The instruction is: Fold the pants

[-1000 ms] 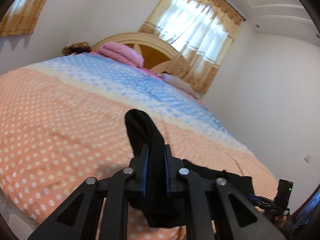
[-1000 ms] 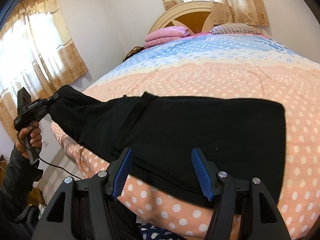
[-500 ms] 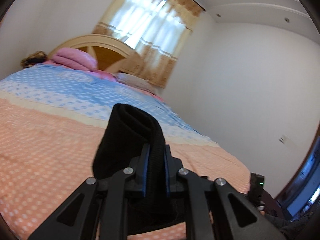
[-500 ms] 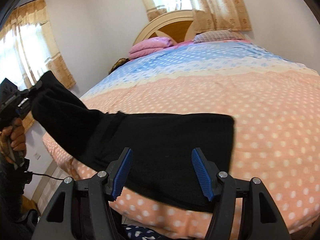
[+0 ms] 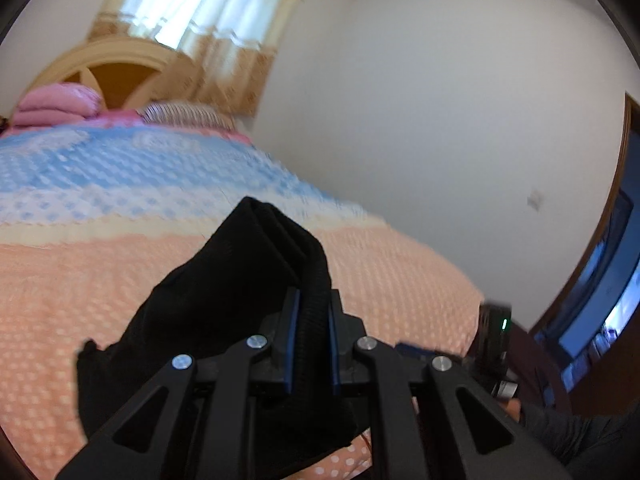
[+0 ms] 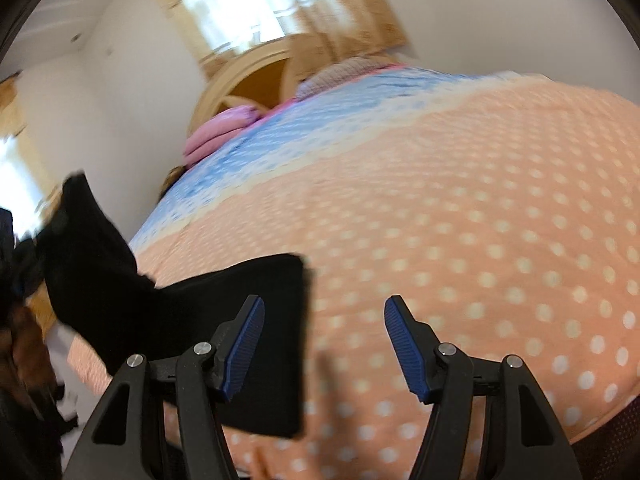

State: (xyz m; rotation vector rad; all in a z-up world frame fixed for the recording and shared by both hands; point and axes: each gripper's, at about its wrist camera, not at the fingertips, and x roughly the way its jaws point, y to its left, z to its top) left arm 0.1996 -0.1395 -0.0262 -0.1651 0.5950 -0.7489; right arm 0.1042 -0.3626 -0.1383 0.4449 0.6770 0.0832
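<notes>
Your left gripper [image 5: 311, 344] is clamped tight on a bunched end of the black pants [image 6: 192, 320], cloth standing up out of the jaws in thick folds. Right gripper [image 6: 323, 344] is roughly half open with nothing between the pads, hovering over the orange dotted bedspread [image 6: 480, 220].

The pants lie at the near edge of the bed. One part is flat on the bedspread, just left of the right gripper's left finger. The held end is lifted off the bed at the far left of the right wrist view.

Risks from here, as I read it:
- Flat part has no anchor. Pull the lifted end across and the whole garment may drag instead of folding.
- It sits close to the bed edge, so a drag could slide it off.
- You're holding a thick wad, so layers may land skewed.
- Both views are blurred; I can't tell the crease line.
</notes>
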